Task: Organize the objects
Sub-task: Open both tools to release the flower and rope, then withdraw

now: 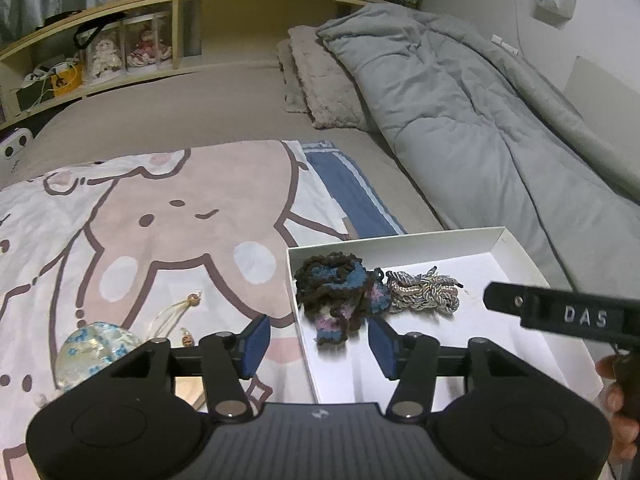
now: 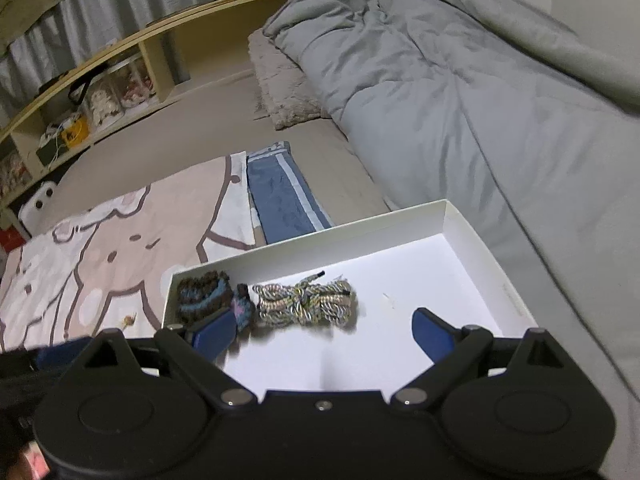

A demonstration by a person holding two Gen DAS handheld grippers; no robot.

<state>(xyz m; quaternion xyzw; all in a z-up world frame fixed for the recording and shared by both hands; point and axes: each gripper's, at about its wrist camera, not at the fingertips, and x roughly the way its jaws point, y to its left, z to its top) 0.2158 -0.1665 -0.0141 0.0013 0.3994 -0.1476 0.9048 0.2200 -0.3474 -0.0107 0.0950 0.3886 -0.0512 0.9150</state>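
A white shallow box (image 1: 516,248) lies on the bed. A dark brown, blue and pink knitted piece (image 1: 340,292) sits in its near left corner, with a coiled bundle of twisted cord (image 1: 424,292) just to its right. My left gripper (image 1: 319,344) hovers over the box's left wall, open. The knit's tail lies below the gap, and neither pad touches it. In the right wrist view the knitted piece (image 2: 204,292) and the cord bundle (image 2: 306,300) lie in the box (image 2: 480,248). My right gripper (image 2: 323,334) stands open and empty above the bare box floor.
A cartoon-print blanket (image 1: 160,220) holds a blue-flowered pouch (image 1: 92,352) and a beaded charm (image 1: 188,304). A blue striped cloth (image 1: 352,196), a pillow (image 1: 324,80), a grey duvet (image 1: 460,120) and a wooden shelf (image 1: 120,12) lie beyond. A black bar marked DAS (image 1: 560,312) and a hand (image 1: 618,404) enter from the right.
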